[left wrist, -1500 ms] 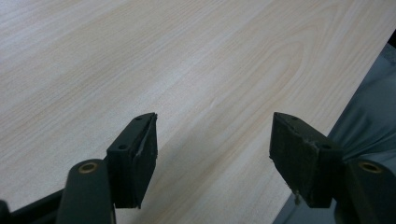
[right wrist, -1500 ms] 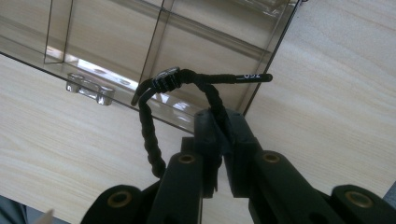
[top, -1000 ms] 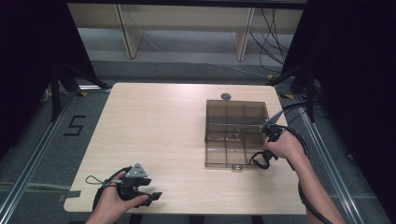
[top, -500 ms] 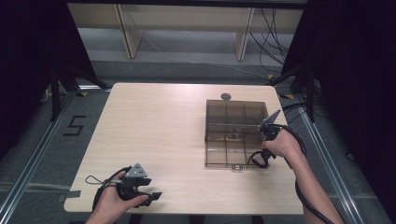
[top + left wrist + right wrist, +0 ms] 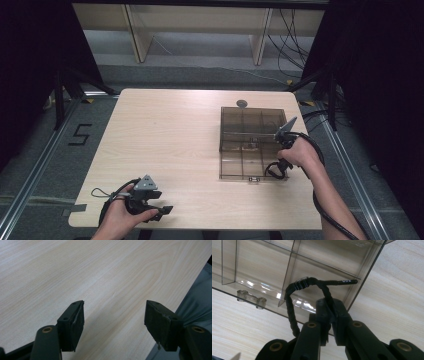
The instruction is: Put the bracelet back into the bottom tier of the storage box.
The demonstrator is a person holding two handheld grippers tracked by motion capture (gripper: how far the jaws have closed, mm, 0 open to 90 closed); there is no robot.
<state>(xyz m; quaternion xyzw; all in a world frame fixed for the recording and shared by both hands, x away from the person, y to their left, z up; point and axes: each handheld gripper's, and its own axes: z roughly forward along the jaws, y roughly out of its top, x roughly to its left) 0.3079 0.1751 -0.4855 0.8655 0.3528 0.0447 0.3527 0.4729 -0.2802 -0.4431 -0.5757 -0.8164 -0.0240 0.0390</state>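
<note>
On a pale wood table (image 5: 175, 140), seen from the high view, a person holds 2 grippers. Right gripper (image 5: 281, 159) sits at the near right corner of a smoky clear compartment box (image 5: 252, 120), which lies on the table's right half. Right gripper view: jaws pinched tight on a black braided cord (image 5: 290, 307); the cord loops up from the jaws, w/ a small clip (image 5: 301, 283) at the top of the loop, & its tip w/ white print rests over the box's corner compartment. The box's clear latch (image 5: 251, 299) sticks out from its front wall, to the left of the cord. Left gripper (image 5: 159, 209) rests near the table's front left edge, well apart from the box. Left gripper view: jaws spread wide over bare wood, nothing between them.
</note>
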